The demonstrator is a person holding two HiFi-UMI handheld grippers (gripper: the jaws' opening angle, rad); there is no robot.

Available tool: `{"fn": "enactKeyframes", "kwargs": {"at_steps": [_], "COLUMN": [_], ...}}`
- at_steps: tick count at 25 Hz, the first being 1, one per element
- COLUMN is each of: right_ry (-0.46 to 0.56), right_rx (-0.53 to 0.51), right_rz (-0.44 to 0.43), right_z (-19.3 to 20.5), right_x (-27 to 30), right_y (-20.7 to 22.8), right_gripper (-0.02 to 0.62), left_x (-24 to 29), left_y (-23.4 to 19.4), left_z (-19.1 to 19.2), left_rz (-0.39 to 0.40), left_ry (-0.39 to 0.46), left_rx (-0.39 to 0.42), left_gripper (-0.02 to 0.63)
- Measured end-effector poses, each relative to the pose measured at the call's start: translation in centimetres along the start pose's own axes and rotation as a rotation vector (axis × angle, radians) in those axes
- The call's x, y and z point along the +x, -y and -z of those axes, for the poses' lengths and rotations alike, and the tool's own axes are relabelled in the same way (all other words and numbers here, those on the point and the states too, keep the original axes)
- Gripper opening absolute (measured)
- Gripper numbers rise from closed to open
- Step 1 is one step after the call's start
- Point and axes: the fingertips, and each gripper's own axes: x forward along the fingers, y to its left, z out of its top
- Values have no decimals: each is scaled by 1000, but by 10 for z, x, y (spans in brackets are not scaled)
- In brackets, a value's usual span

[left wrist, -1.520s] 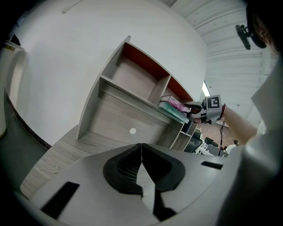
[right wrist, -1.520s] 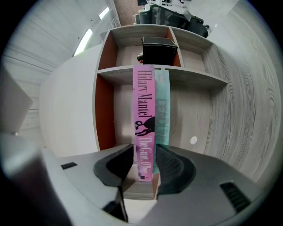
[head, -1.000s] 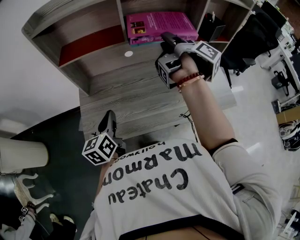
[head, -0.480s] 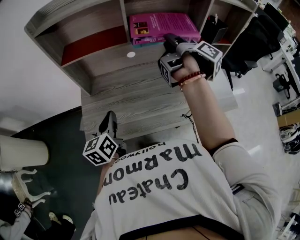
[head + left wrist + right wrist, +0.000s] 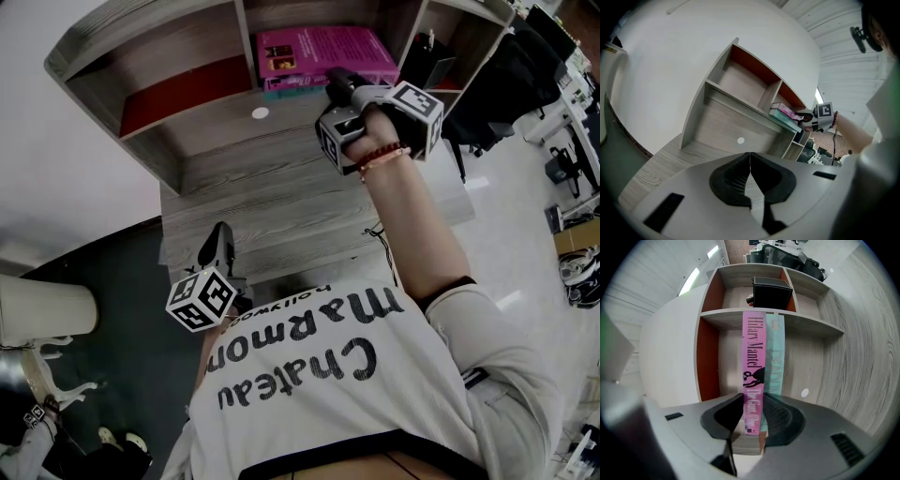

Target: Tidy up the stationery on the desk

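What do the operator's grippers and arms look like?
The left gripper and right gripper have grey bodies with black ribbed pads, and each carries a white cube of black square markers. The operator wears an off-white short-sleeved T-shirt with dark lettering and a reddish bead bracelet on the right wrist. The right gripper's jaws have just been closing, with a pink book between them.

We've got a blk chair (image 5: 511, 70) upper right, on pale floor (image 5: 506, 244). Far left, an off-white cylinder (image 5: 47, 309) by dark floor (image 5: 122, 272). Blk box (image 5: 772, 292) stands in a cubby (image 5: 736, 294); small white dot (image 5: 260, 112) well left.
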Motion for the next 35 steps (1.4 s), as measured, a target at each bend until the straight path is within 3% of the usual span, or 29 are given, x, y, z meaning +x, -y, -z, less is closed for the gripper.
{"fn": "enactKeyframes", "kwargs": {"at_steps": [25, 35], "right_ry": [-43, -98], "right_rx": [-18, -21], "right_rz": [1, -30], "right_z": [-5, 12], "right_x": [10, -18], "right_y": [5, 8], "right_gripper": [129, 144], "left_x": [16, 1], "left_y": [6, 19], "left_z": [3, 4], "left_rz": [7, 37], "left_ry": [14, 11], "left_rx": [-2, 3], "left_gripper": [17, 17]}}
